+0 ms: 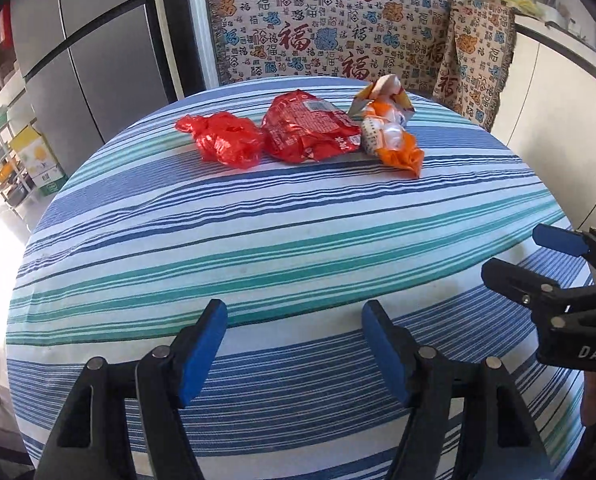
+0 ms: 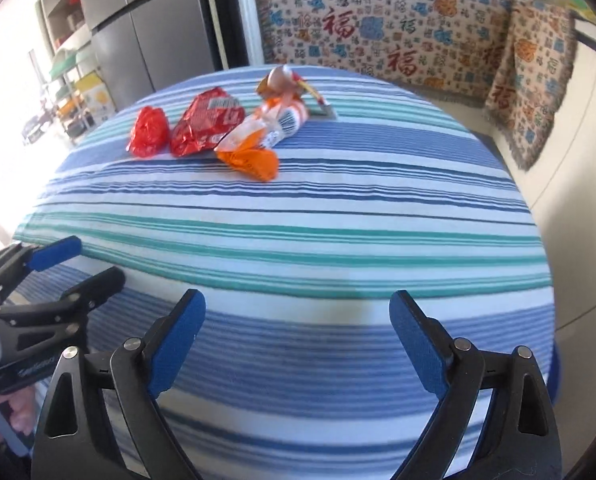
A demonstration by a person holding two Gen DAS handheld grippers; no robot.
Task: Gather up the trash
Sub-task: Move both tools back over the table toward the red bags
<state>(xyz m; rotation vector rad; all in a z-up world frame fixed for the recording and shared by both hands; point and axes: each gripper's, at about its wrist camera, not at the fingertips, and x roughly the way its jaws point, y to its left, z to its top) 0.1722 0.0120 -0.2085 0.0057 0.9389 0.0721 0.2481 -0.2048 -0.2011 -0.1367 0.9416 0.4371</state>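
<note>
Round table [image 1: 298, 240] in striped blue/teal/white cloth, three pieces of trash in a row on the far side, both grippers at the near edge.

I see a crumpled red plastic bag [image 1: 223, 140], a red foil wrapper [image 1: 308, 132] and an orange-and-white wrapper [image 1: 390, 136] packed close together, wrapper touching wrapper. Patterned blanket [image 1: 330, 24] behind the table, grey fridge [image 1: 85, 48] to the left. Wide bare cloth between me and the trash. Left gripper [image 1: 293, 344] and right gripper [image 2: 298, 344] side by side, angled down at the cloth, jaws apart, nothing between them.
</note>
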